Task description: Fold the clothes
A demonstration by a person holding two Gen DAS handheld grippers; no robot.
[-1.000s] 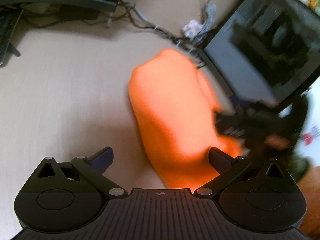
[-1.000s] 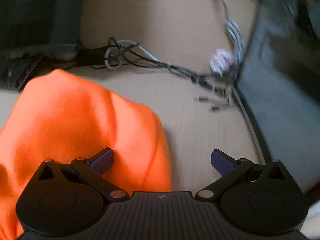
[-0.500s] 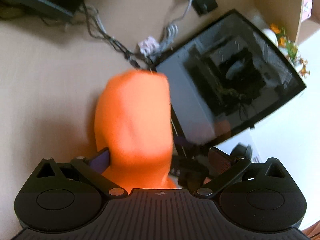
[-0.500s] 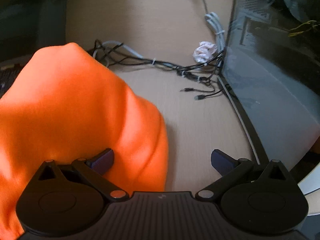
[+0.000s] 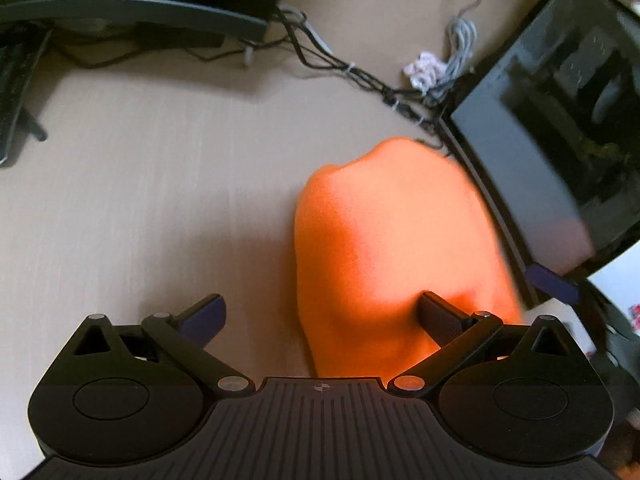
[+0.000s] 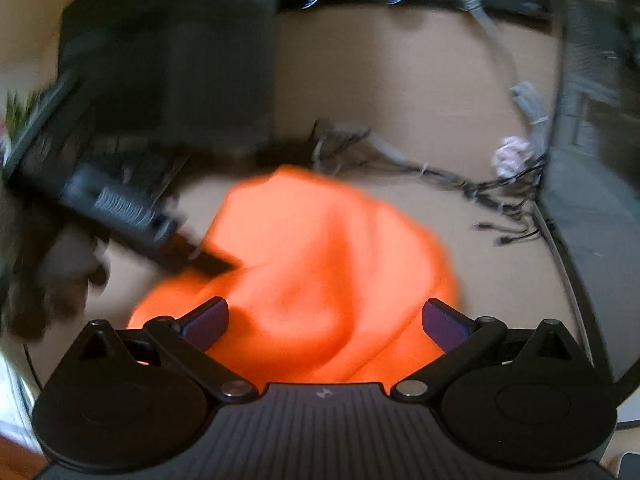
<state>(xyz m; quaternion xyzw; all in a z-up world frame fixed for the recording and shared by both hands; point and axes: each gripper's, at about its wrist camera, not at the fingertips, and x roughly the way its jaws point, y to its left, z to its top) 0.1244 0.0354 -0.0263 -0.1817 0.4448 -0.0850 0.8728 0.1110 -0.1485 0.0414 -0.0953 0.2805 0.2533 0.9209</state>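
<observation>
An orange garment [image 5: 400,248] lies bunched in a folded mound on the beige desk, close to the computer case. My left gripper [image 5: 320,316] is open; the cloth fills the right half of its gap and touches the right finger [image 5: 436,318]. My right gripper [image 6: 324,320] is also open, with the garment [image 6: 320,264] spread between its purple fingers. The right wrist view is blurred and shows the left gripper [image 6: 120,208] reaching in from the left, one finger tip resting on the cloth. A purple finger [image 5: 554,280] of the right gripper shows beside the case.
A glass-sided computer case [image 5: 560,120] stands just right of the cloth. Tangled cables [image 5: 340,68] and a crumpled tissue [image 5: 424,70] lie behind it. A monitor stand [image 5: 120,4] and a keyboard [image 5: 16,80] sit at the back left. Bare desk [image 5: 160,200] stretches left.
Both cameras swung. The left gripper shifted left, so the cloth now sits toward its right finger. The right gripper pulled back, the cloth now centred between its fingers, and the left gripper entered its view.
</observation>
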